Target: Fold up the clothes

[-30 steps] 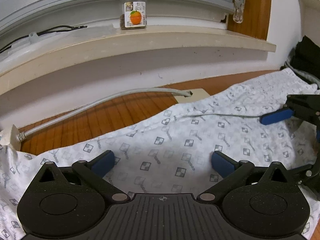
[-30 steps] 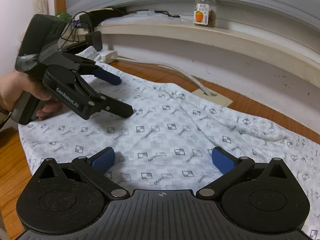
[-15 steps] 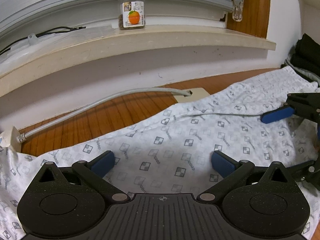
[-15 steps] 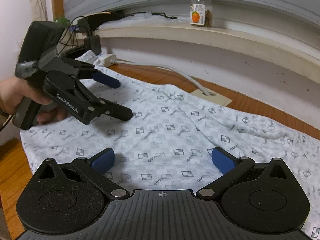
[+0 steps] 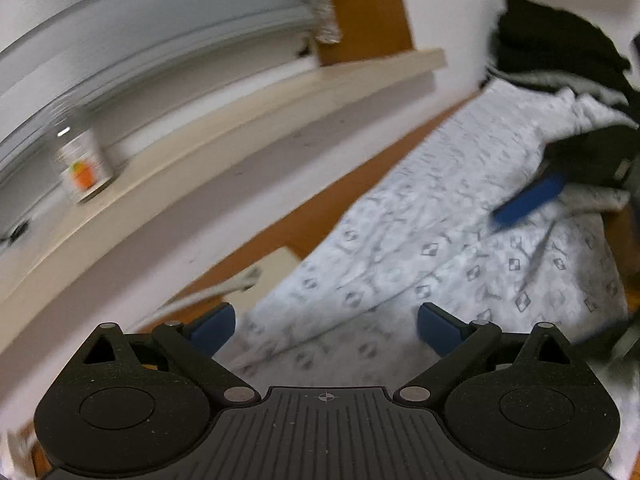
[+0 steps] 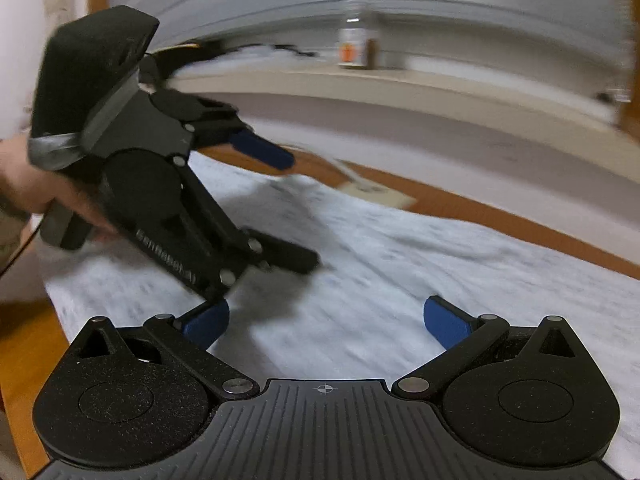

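Wooden table [image 5: 320, 216]: patterned white garment [image 5: 440, 248] under left gripper [image 5: 326, 326], jaws wide, just narrowing, empty; right gripper [image 6: 326, 326] likewise agape; dark clothes [image 5: 560, 40] in left view only.

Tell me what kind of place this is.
Most likely a room in a home, at a wooden table under a window. A patterned white garment lies spread on it, a small jar stands on the sill behind, and dark clothes are heaped at the far end.
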A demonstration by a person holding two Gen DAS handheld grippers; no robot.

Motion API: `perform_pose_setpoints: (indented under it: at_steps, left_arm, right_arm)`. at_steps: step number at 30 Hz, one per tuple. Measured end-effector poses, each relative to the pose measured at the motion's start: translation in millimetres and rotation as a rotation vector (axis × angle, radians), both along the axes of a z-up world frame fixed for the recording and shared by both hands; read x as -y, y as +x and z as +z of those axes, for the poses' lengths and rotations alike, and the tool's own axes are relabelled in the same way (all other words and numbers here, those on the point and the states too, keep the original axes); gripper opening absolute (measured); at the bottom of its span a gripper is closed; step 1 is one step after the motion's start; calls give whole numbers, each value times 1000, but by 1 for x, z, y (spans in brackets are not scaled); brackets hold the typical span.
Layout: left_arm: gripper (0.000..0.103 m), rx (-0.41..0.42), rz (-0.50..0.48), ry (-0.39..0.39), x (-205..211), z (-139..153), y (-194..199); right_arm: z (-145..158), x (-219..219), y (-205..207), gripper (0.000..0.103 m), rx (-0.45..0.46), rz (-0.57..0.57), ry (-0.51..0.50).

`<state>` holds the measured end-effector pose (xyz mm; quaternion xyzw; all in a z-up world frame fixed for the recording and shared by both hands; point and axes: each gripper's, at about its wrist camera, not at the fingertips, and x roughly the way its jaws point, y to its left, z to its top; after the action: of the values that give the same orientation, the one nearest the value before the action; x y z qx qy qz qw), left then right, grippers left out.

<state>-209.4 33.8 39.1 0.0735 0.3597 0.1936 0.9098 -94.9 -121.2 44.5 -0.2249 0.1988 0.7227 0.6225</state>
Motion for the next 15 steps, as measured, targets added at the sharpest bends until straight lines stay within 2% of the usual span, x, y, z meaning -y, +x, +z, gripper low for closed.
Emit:
perform_pose_setpoints:
  at_steps: [2, 5, 8, 9, 15]
  left_arm:
    - [95, 4, -33, 0, 3, -2, 8]
    - [62, 15, -79, -38, 5, -1, 19]
    - [61, 40, -114, -32, 10, -3, 31]
    - [61, 50, -117, -24, 12, -4, 34]
    - [61, 98, -112, -27, 14, -12, 35]
  right_arm:
    - [6, 27, 8, 103, 19, -39, 28]
    - [12, 62, 22, 103, 109, -129, 52]
    - [15, 96, 54, 103, 227, -217, 50]
    - [16, 107, 65, 103, 239, -241, 36]
    - [17, 172, 116, 103, 210, -366, -34]
